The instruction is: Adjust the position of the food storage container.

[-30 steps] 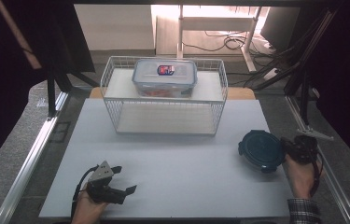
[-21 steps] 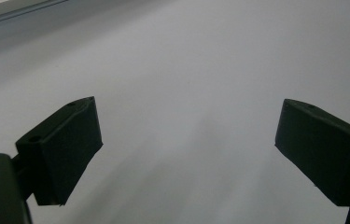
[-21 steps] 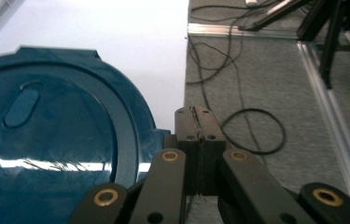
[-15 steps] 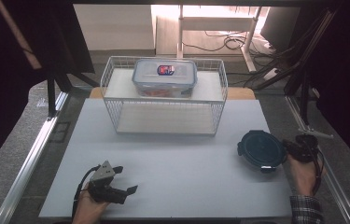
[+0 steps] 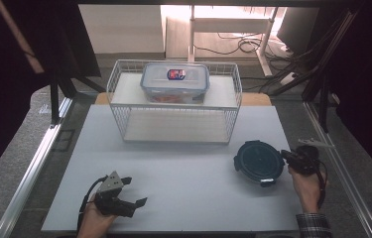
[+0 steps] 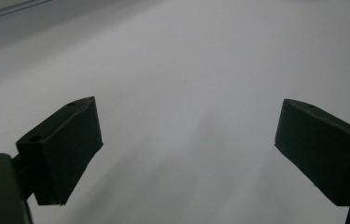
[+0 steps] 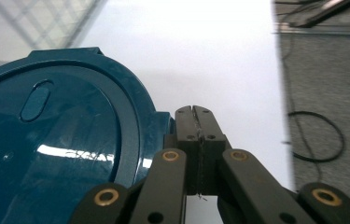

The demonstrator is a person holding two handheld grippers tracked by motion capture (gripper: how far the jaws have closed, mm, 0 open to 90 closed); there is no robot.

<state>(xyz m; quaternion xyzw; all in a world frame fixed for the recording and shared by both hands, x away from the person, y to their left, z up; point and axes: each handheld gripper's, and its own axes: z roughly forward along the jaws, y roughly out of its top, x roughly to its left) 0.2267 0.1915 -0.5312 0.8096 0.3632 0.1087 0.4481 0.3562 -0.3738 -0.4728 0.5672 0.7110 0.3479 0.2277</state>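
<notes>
A round dark-teal lid (image 5: pixel 259 162) lies flat on the white table top (image 5: pixel 188 183) at the right. My right gripper (image 5: pixel 284 154) is shut, its tips against the small tab on the lid's right rim; in the right gripper view the closed jaws (image 7: pixel 193 112) sit beside that tab (image 7: pixel 162 125) with no gap between them. My left gripper (image 5: pixel 135 190) rests near the front left of the table, open, and the left gripper view shows bare white surface between its fingertips (image 6: pixel 186 140).
A white wire basket rack (image 5: pixel 228 124) stands at the back centre, with a clear lidded food container (image 5: pixel 175 82) on its upper shelf. Metal rails run along both table sides. Cables lie on the floor behind.
My right gripper has moved left up to the lid's rim, and the lid has slid a little to the left. The left gripper has barely shifted.
</notes>
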